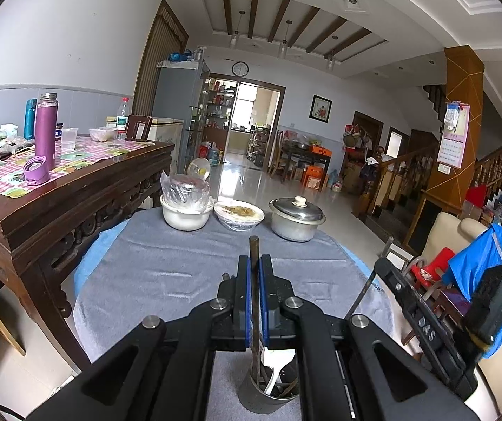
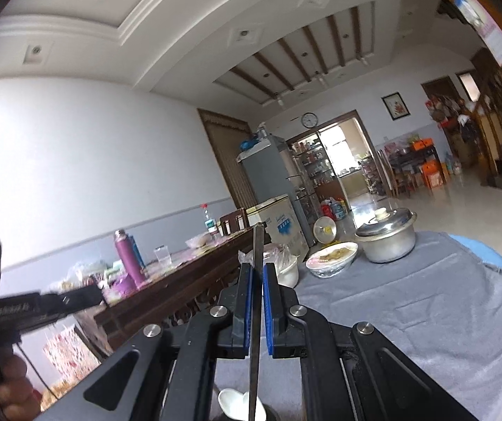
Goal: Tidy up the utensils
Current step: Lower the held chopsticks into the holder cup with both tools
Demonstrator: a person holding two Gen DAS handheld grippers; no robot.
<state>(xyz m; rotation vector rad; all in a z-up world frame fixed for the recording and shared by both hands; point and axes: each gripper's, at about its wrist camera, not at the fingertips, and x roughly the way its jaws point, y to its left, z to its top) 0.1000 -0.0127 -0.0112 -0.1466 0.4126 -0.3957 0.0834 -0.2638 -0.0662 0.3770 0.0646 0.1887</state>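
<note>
My left gripper (image 1: 254, 263) is shut on a dark chopstick (image 1: 253, 249) that stands upright with its lower end in a metal utensil holder (image 1: 268, 400) on the grey cloth. A white spoon (image 1: 277, 365) and other sticks sit in the holder. My right gripper (image 2: 257, 270) is shut on another dark chopstick (image 2: 258, 245), upright, with its lower end by a white spoon (image 2: 231, 401) at the bottom edge. The right gripper also shows in the left wrist view (image 1: 423, 322), at the right, with its chopstick (image 1: 365, 289) slanting down.
A round table under a grey cloth (image 1: 180, 273) bears a white bowl with a plastic-covered pot (image 1: 186, 207), a wrapped food bowl (image 1: 238, 214) and a lidded metal pot (image 1: 296, 219) at its far side. A dark wooden table (image 1: 75, 189) with a purple flask (image 1: 45, 129) stands left.
</note>
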